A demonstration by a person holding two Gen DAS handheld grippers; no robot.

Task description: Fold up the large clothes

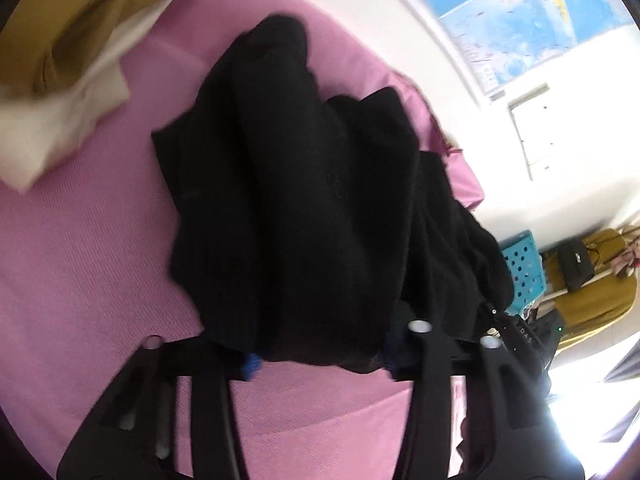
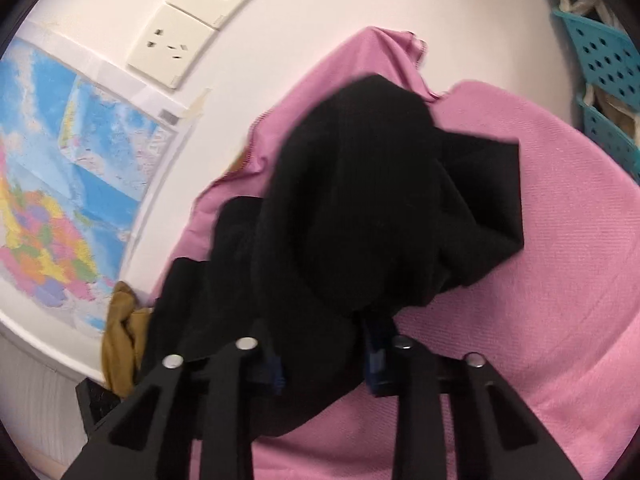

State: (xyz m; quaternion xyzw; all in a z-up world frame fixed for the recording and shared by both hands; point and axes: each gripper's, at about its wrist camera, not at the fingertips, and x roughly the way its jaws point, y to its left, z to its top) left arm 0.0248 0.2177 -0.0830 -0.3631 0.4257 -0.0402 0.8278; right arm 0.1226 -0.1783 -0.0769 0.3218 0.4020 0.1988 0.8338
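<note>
Both the left gripper [image 1: 320, 360] and right gripper [image 2: 326, 368] grasp the black sweater [image 1: 304, 208], jaws clenched on its hem; soft, floppy knit, best held at the corners.

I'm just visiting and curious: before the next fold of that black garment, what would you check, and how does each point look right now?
1. Left gripper has cloth between its jaws: ok, the black garment drapes over them.
2. Right gripper has cloth too: ok.
3. Jaws shut firmly on the fabric: cannot tell, cloth hides the tips.
4. Garment lies flat: not ok, it is bunched.
5. Pink sheet has room beside the garment: ok.
6. White and mustard pile apart from the garment: ok.
</note>
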